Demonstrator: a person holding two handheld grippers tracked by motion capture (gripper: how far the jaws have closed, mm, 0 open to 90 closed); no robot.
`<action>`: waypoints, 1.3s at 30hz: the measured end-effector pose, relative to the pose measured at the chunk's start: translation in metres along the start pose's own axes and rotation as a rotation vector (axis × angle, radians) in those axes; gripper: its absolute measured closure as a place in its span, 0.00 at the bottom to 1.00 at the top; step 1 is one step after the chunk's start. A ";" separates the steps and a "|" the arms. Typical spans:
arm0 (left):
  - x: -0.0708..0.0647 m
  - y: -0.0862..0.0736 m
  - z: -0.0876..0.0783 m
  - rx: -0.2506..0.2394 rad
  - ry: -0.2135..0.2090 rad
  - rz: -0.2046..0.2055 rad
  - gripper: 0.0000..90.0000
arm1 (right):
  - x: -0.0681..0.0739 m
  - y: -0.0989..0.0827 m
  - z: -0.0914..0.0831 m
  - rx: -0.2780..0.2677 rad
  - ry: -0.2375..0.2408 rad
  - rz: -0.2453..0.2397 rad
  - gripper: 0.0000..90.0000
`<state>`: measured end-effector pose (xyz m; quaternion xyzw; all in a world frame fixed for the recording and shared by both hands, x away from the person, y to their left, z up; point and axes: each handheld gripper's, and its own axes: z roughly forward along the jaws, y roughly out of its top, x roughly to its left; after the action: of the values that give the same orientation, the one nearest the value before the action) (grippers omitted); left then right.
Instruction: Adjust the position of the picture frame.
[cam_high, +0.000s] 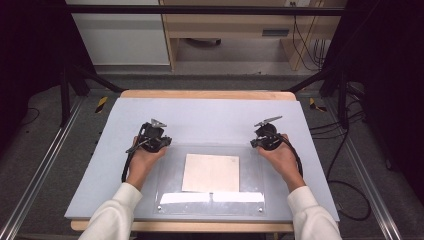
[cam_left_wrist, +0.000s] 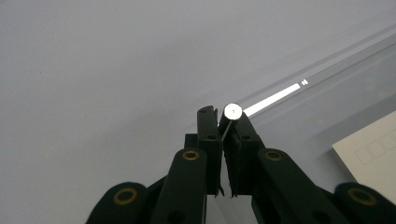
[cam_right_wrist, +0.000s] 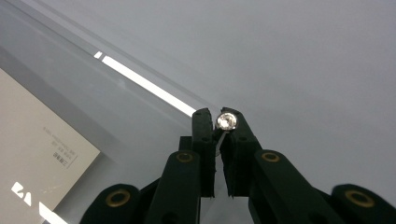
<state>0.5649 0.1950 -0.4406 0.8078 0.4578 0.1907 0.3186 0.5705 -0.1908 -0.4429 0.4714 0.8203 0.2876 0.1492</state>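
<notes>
High view: a pale grey tabletop (cam_high: 210, 112) carries a clear acrylic sheet (cam_high: 172, 170) lying flat near the person's edge. A cream square card (cam_high: 211, 172) sits under or on the sheet, about central, with a white strip (cam_high: 210, 197) along the sheet's near edge. Small round metal studs mark the sheet's corners; the near two show as dots. The left hand-held gripper (cam_high: 161, 143) rests at the sheet's far left corner, and the right hand-held gripper (cam_high: 259, 142) at the far right corner, well apart from each other with the card between. Both hands wear white sleeves and come in from the bottom.

Left gripper view: the black jaws stand narrow, almost together, with a thin gap. A round silver stud (cam_left_wrist: 232, 111) sits right at the jaw tips, its thin edge running down between them; the jaws appear closed on it. The sheet's bright edge runs off to the upper right, and a corner of the card (cam_left_wrist: 373, 154) shows at lower right.

Right gripper view: jaws again narrow, nearly shut. A shiny round stud (cam_right_wrist: 226, 121) sits at the tips, pinched between them. The sheet's edge glints to the upper left; the card (cam_right_wrist: 37, 154), with small print, lies at left.
</notes>
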 end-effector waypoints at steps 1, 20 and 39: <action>0.000 0.000 0.001 0.000 0.000 0.001 0.94 | 0.000 0.000 0.000 -0.003 0.001 0.001 0.94; 0.005 -0.002 0.015 -0.002 0.000 -0.020 0.94 | -0.004 -0.001 0.013 -0.008 -0.003 0.025 0.94; 0.003 -0.005 0.015 -0.017 0.018 -0.025 0.94 | 0.001 -0.004 0.014 -0.027 -0.049 0.024 0.92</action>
<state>0.5721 0.1944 -0.4549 0.7977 0.4689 0.1978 0.3235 0.5741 -0.1869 -0.4567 0.4858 0.8067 0.2890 0.1723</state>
